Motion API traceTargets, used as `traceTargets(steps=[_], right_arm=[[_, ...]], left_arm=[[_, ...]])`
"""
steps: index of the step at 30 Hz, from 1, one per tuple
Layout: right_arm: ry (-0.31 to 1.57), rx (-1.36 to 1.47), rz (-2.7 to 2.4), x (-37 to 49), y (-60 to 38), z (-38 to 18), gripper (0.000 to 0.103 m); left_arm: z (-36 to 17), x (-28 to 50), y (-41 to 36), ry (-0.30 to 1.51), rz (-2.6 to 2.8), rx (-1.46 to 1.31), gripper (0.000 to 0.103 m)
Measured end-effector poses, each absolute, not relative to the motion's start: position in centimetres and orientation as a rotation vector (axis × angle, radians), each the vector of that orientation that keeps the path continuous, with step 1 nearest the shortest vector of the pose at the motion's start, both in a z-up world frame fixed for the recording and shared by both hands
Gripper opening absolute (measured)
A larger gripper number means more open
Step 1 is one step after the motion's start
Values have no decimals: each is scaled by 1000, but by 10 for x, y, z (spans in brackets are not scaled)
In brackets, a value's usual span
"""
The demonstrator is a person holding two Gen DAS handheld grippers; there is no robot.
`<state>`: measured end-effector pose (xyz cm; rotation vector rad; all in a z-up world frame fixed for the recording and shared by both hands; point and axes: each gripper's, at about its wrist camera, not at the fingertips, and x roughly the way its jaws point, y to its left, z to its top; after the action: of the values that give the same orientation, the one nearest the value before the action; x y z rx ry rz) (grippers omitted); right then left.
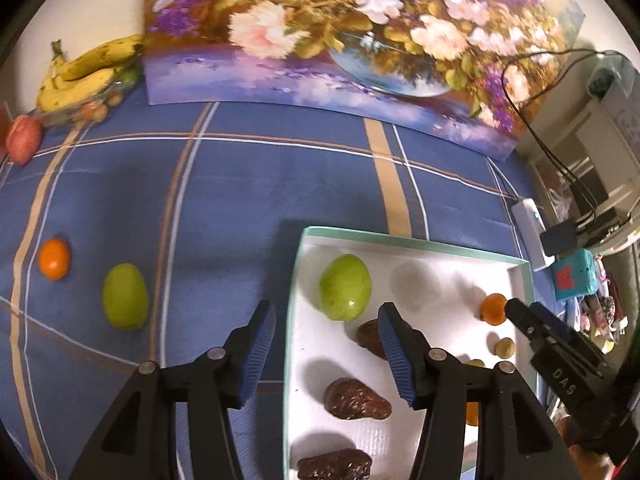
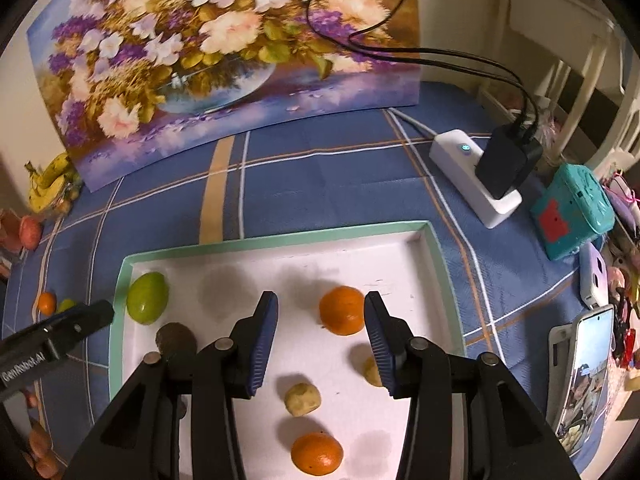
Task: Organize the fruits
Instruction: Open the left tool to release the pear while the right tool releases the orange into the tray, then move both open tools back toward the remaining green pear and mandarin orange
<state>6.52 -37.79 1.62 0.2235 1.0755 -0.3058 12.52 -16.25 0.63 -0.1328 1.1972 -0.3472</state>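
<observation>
A white tray with a mint rim [image 1: 400, 240] [image 2: 280, 236] lies on the blue checked cloth. In it are a green fruit [image 1: 345, 287] [image 2: 147, 297], two oranges [image 2: 342, 310] [image 2: 317, 454], brown lumpy fruits [image 1: 356, 400] and small tan balls [image 2: 303, 399]. My left gripper [image 1: 327, 314] hangs open above the tray's left edge, just short of the green fruit, with nothing between its pads. My right gripper [image 2: 321, 300] is open over the tray; the far orange lies below, apart from both pads. On the cloth to the left lie another green fruit [image 1: 125, 296] and an orange [image 1: 55, 259].
Bananas [image 1: 86, 68] and a red fruit [image 1: 25, 139] sit at the far left corner. A flower painting [image 1: 340, 40] stands along the back. Right of the tray are a white power strip with plugs and cables [image 2: 476, 176], a teal box [image 2: 572, 212] and a phone [image 2: 584, 364].
</observation>
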Motion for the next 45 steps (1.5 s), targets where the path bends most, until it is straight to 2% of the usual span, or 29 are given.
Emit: traceTargets(steps=[7,11,14,17,20,22,23,25,28,30,45], right_arm=[[1108,208,-270,70,-371,4,46],[1120,213,-255,72,-369,-1,46],[1127,207,-245,72,-367,-4,46],[1132,208,-241,72,-365,-7,59],[1133,203,-241,72,-365,-8,60],[1134,191,-244,72,-365,-9,67],[1133,185,-248,72,-366,-9,74],[1129,183,-255,71,-367,-9,75],[1125,186,-254,71,-368,-9,79],[1121,177,-252,70,-368,-9,94],[1061,181,-243,69,-365,-2,95]], left_arm=[[15,124,-145,1172,-277,-169,62],[11,123,-134,1174,-214,-181,72],[9,120,-129,1174,-184,-180,74],[7,118,-126,1172,-162,-173,76],[5,117,-122,1170,-137,-180,78],[5,117,-120,1164,-127,-183,90],[5,116,-119,1156,-120,-183,94],[6,116,-118,1139,-105,-182,103],[8,116,-115,1120,-81,-178,103],[8,116,-114,1113,-68,-170,103],[9,116,-108,1103,-41,-177,103]])
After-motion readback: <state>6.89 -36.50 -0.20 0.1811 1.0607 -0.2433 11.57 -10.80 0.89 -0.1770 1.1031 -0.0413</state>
